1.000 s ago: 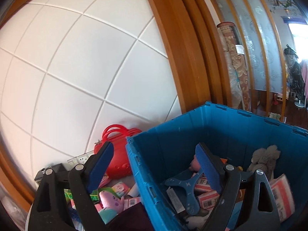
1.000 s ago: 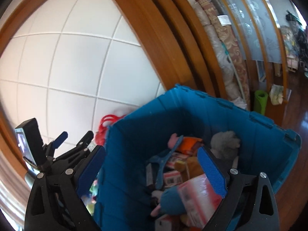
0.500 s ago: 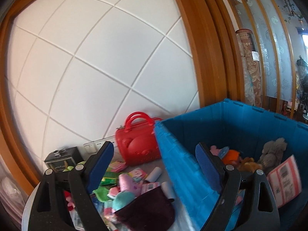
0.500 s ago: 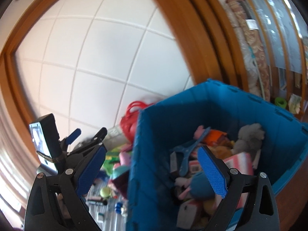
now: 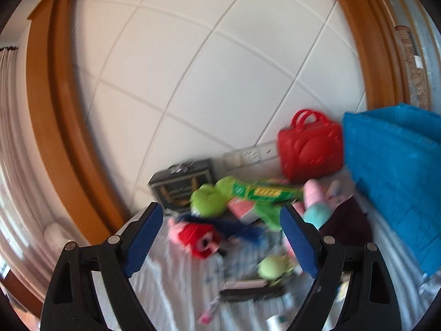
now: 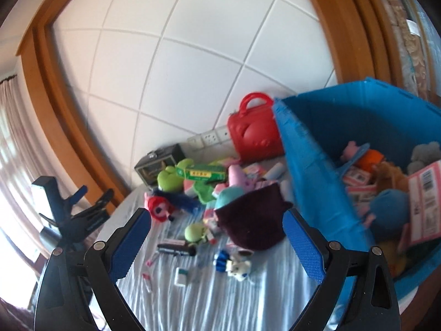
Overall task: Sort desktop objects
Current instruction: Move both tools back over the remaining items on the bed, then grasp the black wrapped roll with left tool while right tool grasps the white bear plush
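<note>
A blue bin [image 6: 308,182] at the right holds plush toys and packets; it also shows in the left wrist view [image 5: 391,171]. A pile of toys lies on the striped cloth: a green plush [image 6: 171,178], a red plush [image 6: 158,207], a dark maroon pouch [image 6: 253,220], a green box [image 6: 204,173] and a red handbag [image 6: 255,135]. My left gripper [image 5: 217,237] is open and empty above the pile, over the red plush [image 5: 198,238]. My right gripper [image 6: 215,245] is open and empty above the cloth, near the maroon pouch. The left gripper [image 6: 74,215] shows at the left of the right wrist view.
A dark box [image 5: 182,187] stands by the white tiled wall with sockets [image 5: 248,154]. A green ball [image 6: 194,231], a black pen-like thing [image 6: 176,249] and small bits lie on the cloth [image 6: 209,298]. A wooden frame [image 6: 55,88] borders the wall.
Both grippers have swung left and down from the blue bin toward the toy pile. The bin has slid to the right of both views. Both stay open and empty.
</note>
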A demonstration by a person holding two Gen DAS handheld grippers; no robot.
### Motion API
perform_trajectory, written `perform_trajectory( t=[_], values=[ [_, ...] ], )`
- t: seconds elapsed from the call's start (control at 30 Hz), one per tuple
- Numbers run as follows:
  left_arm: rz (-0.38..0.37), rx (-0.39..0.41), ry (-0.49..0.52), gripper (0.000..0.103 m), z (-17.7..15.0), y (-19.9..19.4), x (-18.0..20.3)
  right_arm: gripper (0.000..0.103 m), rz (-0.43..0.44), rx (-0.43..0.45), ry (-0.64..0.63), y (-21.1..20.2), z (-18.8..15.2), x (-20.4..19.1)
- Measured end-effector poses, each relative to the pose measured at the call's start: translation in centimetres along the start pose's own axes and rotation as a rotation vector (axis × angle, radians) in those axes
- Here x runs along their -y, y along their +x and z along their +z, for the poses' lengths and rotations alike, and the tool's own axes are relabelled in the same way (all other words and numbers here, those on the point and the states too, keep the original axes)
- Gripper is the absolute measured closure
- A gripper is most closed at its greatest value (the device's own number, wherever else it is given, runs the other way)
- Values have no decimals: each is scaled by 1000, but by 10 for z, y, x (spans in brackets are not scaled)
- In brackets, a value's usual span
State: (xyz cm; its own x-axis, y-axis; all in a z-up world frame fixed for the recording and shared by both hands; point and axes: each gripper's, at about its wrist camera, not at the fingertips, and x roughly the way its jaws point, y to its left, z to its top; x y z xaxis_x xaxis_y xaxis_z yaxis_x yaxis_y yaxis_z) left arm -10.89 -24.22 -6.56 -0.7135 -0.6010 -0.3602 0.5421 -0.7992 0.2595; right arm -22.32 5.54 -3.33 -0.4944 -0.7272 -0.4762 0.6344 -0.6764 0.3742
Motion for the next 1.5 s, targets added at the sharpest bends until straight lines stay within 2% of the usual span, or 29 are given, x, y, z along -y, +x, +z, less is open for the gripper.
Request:
perform_trajectory(
  t=[0.13,0.23,0.37,0.43,0.57,0.73,0.77,0.83,0.9,1.07,1.13,1.23,1.27,1.33,1.43,1.5],
  values=[
    [24,-85,30,16,-48,6,-45,5,6,-64,-36,43,-29,-29],
    [15,-148,9,16,-78,10,-67,5,14,-120,-38,72,-51,-42],
    [-33,-224,0,16,-115,22,-80,5,29,-166,-86,99,-66,-52],
    [-74,-254,8,16,-124,31,-75,5,70,-211,-138,119,-73,-50],
    [-206,-275,51,16,-138,54,-57,5,90,-310,-94,157,-89,-23],
    [-386,-341,113,16,-154,97,-27,5,42,-380,-56,182,-96,3],
    [-443,-343,139,16,-158,109,-17,5,30,-386,-67,185,-95,4],
    [-491,-351,194,16,-162,124,-4,5,20,-391,-92,190,-94,6],
    [-579,-345,269,16,-166,140,12,5,8,-399,-122,199,-94,5],
    [-736,-334,456,16,-172,172,36,5,-39,-463,-193,230,-106,6],
    [-822,-363,506,17,-177,189,41,5,-50,-494,-172,243,-109,10],
    [-903,-420,570,23,-186,213,47,5,-53,-525,-135,260,-109,15],
    [-932,-448,576,23,-189,220,48,5,-56,-533,-127,265,-109,17],
    [-969,-437,580,23,-190,225,46,5,-58,-551,-119,276,-110,20],
    [-1049,-485,549,24,-187,227,37,5,-62,-574,-130,287,-113,24],
    [-1070,-511,530,24,-190,226,32,7,-62,-588,-133,293,-116,29]
  ],
)
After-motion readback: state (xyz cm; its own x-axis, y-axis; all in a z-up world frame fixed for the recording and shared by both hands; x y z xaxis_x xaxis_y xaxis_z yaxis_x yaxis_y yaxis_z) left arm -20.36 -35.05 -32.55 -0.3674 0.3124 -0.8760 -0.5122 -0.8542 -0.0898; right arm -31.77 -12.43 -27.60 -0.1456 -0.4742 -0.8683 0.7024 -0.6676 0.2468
